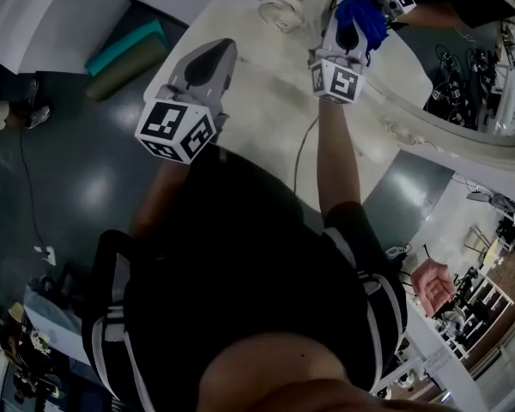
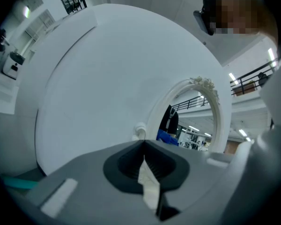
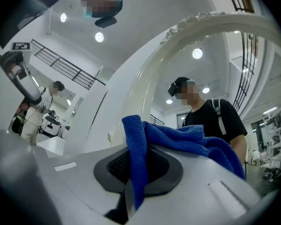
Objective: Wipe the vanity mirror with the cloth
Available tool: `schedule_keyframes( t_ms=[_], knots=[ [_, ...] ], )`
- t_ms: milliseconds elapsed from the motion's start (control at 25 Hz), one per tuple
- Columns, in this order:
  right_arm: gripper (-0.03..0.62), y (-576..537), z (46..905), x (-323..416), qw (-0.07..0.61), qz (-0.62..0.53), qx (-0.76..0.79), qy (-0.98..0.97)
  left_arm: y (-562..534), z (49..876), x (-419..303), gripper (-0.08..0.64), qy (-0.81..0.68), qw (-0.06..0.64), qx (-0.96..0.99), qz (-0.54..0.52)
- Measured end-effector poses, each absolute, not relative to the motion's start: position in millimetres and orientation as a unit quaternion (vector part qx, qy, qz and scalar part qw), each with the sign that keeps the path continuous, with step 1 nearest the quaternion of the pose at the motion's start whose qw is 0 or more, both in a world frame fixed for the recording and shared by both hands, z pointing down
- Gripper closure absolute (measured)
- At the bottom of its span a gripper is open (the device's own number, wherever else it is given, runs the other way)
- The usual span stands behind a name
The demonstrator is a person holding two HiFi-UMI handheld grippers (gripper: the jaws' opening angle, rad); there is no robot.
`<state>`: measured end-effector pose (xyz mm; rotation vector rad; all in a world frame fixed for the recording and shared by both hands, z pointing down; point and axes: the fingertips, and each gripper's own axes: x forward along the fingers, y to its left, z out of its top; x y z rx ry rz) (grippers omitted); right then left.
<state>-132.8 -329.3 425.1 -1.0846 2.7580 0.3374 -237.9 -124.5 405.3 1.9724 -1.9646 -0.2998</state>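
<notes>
Head view: the right gripper (image 1: pixel 360 7) is pinching the blue cloth (image 1: pixel 367 26) just beside the vanity mirror (image 1: pixel 472 67), whose glass is lying ahead-right. The left gripper (image 1: pixel 213 54), farther back over the counter (image 1: pixel 257 101), is clamping a white scrap (image 2: pixel 149 184).

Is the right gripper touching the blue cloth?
Touching. The right gripper view shows the cloth pinched between the closed jaws of the right gripper, with the rest draped over its body.

Head view steeply down; both gripper views toward the shared mirror (image 2: pixel 192 121)
</notes>
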Motion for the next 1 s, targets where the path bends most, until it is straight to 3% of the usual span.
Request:
schedule_keyframes(
  t_ms=[1000],
  knots=[
    [0.566, -304.6, 427.6, -142.1, 0.169, -0.072, -0.179, 0.967, -94.4, 414.9, -223.1, 0.551, -0.707, 0.172, 0.678, -0.101]
  ],
)
